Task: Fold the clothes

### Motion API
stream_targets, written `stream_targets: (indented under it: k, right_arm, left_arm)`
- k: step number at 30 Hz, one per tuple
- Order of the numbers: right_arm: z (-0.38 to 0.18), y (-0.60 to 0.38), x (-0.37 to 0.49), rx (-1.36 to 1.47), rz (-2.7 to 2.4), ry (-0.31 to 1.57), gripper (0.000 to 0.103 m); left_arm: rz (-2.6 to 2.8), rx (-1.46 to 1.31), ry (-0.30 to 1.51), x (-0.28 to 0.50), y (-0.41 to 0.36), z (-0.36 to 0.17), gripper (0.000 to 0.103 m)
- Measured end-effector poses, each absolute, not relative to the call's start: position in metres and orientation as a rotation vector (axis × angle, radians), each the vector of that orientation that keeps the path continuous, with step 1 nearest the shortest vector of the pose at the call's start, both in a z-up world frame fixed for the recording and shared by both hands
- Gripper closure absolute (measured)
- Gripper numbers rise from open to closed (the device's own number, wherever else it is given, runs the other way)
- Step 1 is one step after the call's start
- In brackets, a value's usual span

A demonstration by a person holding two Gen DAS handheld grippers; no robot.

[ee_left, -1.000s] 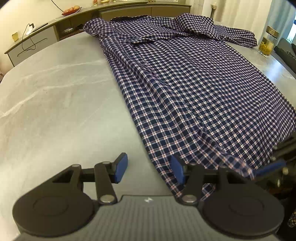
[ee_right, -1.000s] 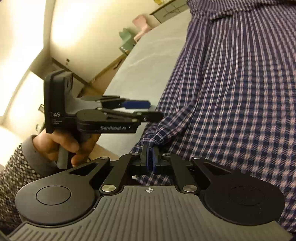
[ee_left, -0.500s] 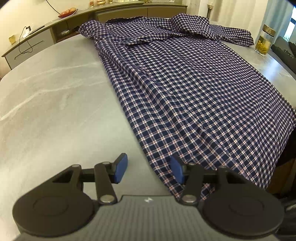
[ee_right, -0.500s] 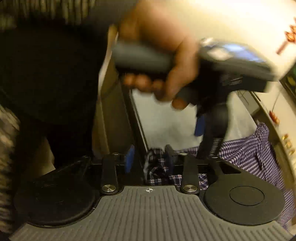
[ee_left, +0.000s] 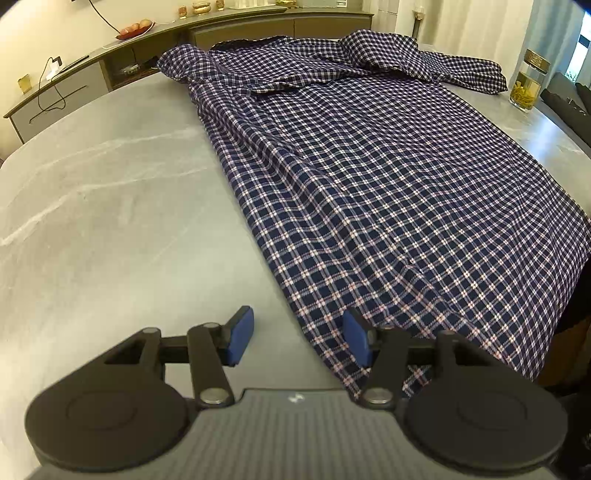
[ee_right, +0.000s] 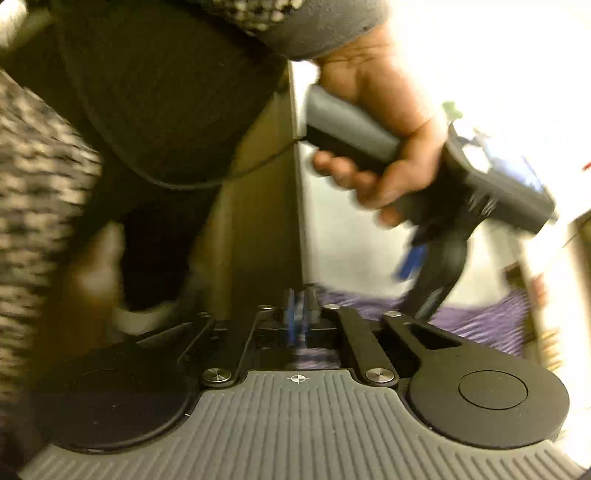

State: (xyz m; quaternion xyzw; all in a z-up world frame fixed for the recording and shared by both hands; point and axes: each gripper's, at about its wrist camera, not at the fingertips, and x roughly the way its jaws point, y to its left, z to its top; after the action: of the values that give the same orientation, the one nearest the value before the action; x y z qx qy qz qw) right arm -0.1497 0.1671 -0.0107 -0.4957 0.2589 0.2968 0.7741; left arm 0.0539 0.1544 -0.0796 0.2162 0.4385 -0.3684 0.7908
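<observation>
A navy, white and red checked shirt [ee_left: 369, 177] lies spread on the grey marble table [ee_left: 110, 221], collar end far, hem at the near edge. My left gripper [ee_left: 297, 332] hovers over the shirt's near left corner. Its jaws are opening slightly; the shirt's edge runs between the blue pads, untouched. In the blurred right wrist view, my right gripper [ee_right: 297, 317] has its pads almost together on a strip of the shirt [ee_right: 480, 317], its jaws easing open a little. A hand [ee_right: 388, 158] holds the left gripper [ee_right: 417, 258] just beyond it.
A sideboard [ee_left: 92, 70] with a fruit bowl [ee_left: 135, 29] curves behind the table. A glass jar [ee_left: 526, 86] stands at the far right corner, with a dark sofa [ee_left: 569, 99] beyond. The person's dark torso [ee_right: 147, 92] is close to the right gripper, off the table's near edge.
The right gripper rolled and swung off the table's near right edge, now facing the person's body and the left hand. Its jaws opened, then came together again. The left gripper stayed put.
</observation>
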Motion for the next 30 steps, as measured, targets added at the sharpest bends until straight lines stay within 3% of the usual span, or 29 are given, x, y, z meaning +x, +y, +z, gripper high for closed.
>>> stream_targets:
  k: [2,4,5,6,7,13,20,21,22,24,28,30]
  right_arm:
    - [-0.022,0.175,-0.133,-1.136,0.643,0.584,0.085]
    - [-0.035,0.177,-0.122,-1.207,0.637,0.584,0.082]
    - [-0.040,0.176,-0.117,-1.226,0.631,0.588,0.084]
    - [-0.043,0.175,-0.112,-1.232,0.628,0.601,0.098]
    - [-0.043,0.173,-0.109,-1.227,0.636,0.611,0.103]
    - [-0.001,0.154,-0.158,-1.181,0.787,0.554,0.103]
    - [-0.018,0.152,-0.157,-1.195,0.716,0.525,0.101]
    - [-0.016,0.148,-0.152,-1.140,0.715,0.549,0.091]
    - [-0.012,0.141,-0.146,-1.049,0.718,0.586,0.088]
    - [-0.003,0.128,-0.132,-0.866,0.721,0.657,0.087]
    - [0.023,0.049,-0.093,-0.189,0.657,0.777,0.085]
    - [0.023,0.001,-0.072,0.111,0.550,0.769,0.077]
  left_arm:
    - [-0.792,0.460,0.946,0.054,0.154,-0.079,0.047]
    - [-0.791,0.460,0.943,0.054,0.154,-0.079,0.046]
    - [-0.790,0.460,0.943,0.054,0.154,-0.079,0.046]
    - [-0.789,0.459,0.942,0.054,0.154,-0.079,0.045]
    - [-0.788,0.457,0.943,0.054,0.154,-0.079,0.045]
    - [-0.784,0.460,0.944,0.056,0.154,-0.077,0.041]
    - [-0.765,0.462,0.945,0.055,0.154,-0.073,0.040]
    - [-0.758,0.465,0.942,0.054,0.154,-0.072,0.042]
    - [-0.752,0.464,0.931,0.052,0.156,-0.068,0.048]
    - [-0.764,0.422,0.893,0.044,0.163,-0.054,0.050]
    - [-0.846,0.336,0.838,0.026,0.171,-0.032,0.048]
    - [-0.845,0.361,0.835,0.025,0.163,-0.034,0.048]
